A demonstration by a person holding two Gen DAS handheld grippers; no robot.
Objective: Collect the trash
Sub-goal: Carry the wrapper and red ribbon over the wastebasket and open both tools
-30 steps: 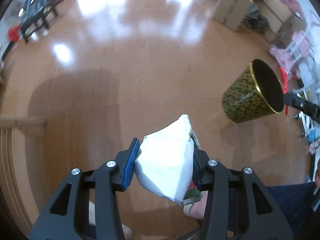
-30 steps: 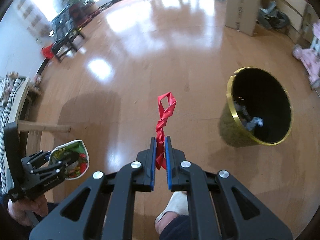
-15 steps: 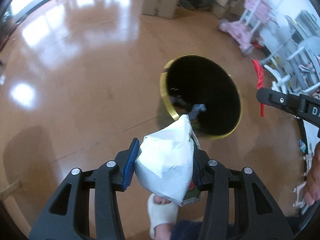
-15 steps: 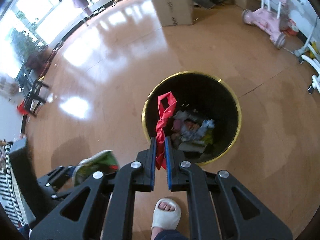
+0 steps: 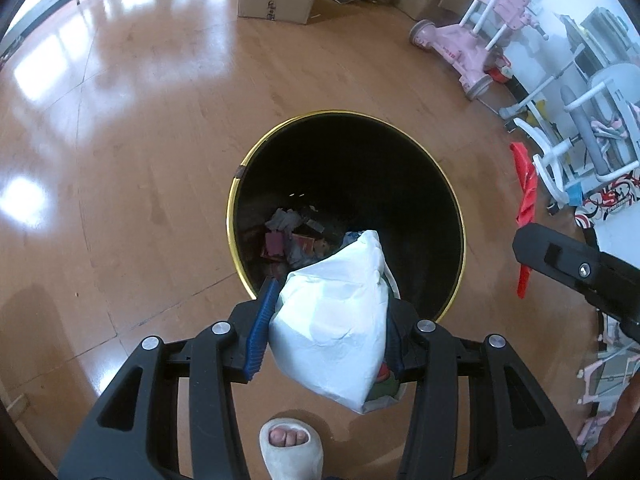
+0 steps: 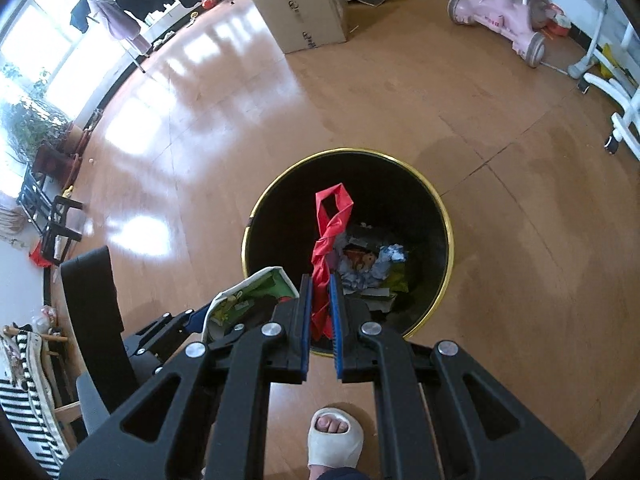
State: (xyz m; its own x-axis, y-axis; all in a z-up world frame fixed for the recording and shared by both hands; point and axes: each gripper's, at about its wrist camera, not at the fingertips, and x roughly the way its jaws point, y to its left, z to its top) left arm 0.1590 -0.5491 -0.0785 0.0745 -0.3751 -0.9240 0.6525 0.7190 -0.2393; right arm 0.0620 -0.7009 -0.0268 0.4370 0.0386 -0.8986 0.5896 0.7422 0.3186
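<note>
One black bin with a gold rim stands on the wooden floor, filling the middle of both views, and loose scraps of paper and wrappers lie at its bottom. In the left wrist view the left claw is clenched on a single white bag, which hangs at the lower centre of the frame over the near edge of the bin's mouth and hides part of the rim; coloured packaging shows in the bag's open underside. In the right wrist view the right claw is clenched on one twisted red strip, whose looped end stands up over the bin's opening at mid frame. The same strip shows at the right edge of the left wrist view, above the other claw's black body. Around the bin there is one cardboard box at the top centre, one pink ride-on toy at the upper right, and white tube frames along the right side. A dark low stand sits at the left edge of the right wrist view, with a potted plant above it. One foot in a pale slipper shows at the bottom of each frame.
</note>
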